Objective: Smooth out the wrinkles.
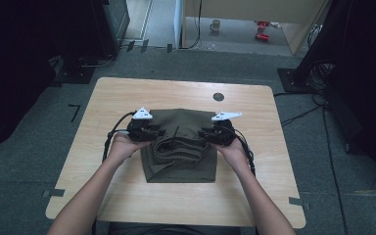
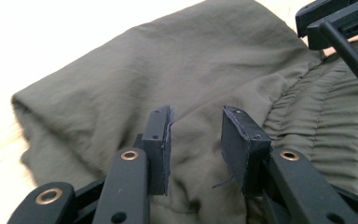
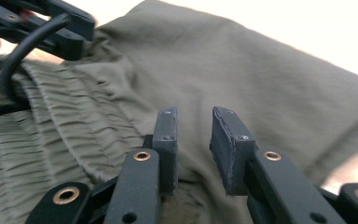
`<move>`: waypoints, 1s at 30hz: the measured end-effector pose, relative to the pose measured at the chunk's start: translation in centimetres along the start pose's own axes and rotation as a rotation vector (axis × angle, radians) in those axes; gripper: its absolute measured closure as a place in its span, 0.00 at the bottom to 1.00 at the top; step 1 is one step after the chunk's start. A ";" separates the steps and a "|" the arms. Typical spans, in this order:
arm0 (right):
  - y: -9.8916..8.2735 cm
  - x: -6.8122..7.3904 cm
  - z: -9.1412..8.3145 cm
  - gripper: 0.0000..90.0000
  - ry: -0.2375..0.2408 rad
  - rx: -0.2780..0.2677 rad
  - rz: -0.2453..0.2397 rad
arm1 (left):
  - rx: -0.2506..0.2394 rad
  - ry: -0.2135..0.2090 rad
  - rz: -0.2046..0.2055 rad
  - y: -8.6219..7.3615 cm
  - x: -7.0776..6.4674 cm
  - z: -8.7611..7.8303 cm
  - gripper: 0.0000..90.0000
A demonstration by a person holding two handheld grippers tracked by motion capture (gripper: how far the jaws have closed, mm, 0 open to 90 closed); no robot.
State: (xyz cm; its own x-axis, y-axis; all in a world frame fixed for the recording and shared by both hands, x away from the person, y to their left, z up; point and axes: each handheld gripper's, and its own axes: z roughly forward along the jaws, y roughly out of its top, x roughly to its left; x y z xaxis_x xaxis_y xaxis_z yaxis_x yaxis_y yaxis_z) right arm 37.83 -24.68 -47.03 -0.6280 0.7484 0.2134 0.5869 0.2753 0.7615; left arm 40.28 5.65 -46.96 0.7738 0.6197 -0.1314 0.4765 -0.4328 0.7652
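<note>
An olive-green garment (image 1: 181,147), folded, lay at the middle of the wooden tabletop (image 1: 127,196), its gathered elastic waistband (image 1: 178,144) bunched on top. The left gripper (image 1: 149,132) sat at the garment's nine o'clock edge and the right gripper (image 1: 210,134) at its three o'clock edge, both pointing inward toward each other, each held in one of the person's hands. In the left gripper view, the fingers (image 2: 161,144) stood apart over the smooth cloth, with a gap between them and no fold pinched there. In the right gripper view, the fingers (image 3: 168,140) likewise stood apart, a narrower gap, over the cloth just beside the waistband, nothing clamped. A small dark round mark (image 1: 218,96) lay on the tabletop at twelve o'clock of the garment.
</note>
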 end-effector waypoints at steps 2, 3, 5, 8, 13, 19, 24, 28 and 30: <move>-0.2 0.7 0.2 0.78 0.025 0.011 0.000 | 0.000 -0.008 0.008 -0.1 -0.8 0.0 0.71; -0.3 1.2 0.3 0.77 0.044 0.013 0.000 | -0.003 -0.008 0.019 -0.2 -1.2 -0.1 0.70; -0.6 1.9 0.2 0.77 0.063 0.007 -0.012 | -0.011 -0.015 0.039 -0.5 -2.1 -0.4 0.69; -1.4 3.3 -0.1 0.77 0.076 0.010 -0.029 | -0.005 0.000 0.075 -1.1 -3.5 -0.8 0.67; -2.9 4.5 -0.5 0.73 0.083 0.006 -0.037 | -0.019 0.014 0.112 -2.3 -5.3 -1.5 0.61; -4.0 5.6 -0.8 0.59 0.052 -0.014 -0.077 | -0.024 0.065 0.170 -3.9 -7.1 -1.7 0.56; -5.4 6.4 -1.0 0.54 -0.005 -0.015 -0.162 | -0.029 0.076 0.151 -5.0 -7.4 -1.6 0.52; -6.3 6.3 -0.8 0.54 -0.001 -0.025 -0.150 | -0.048 0.041 0.088 -5.9 -7.1 -1.4 0.53; -6.8 6.2 -0.6 0.54 -0.004 -0.034 -0.147 | -0.049 0.023 0.057 -6.3 -6.8 -1.3 0.54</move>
State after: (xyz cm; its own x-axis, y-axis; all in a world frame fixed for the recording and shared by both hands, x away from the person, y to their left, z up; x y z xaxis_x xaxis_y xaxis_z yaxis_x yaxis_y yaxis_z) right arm 29.62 -22.30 -50.49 -0.7035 0.7042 0.0959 0.4711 0.3610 0.8048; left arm 31.45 5.04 -50.09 0.7890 0.6102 -0.0722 0.4101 -0.4355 0.8014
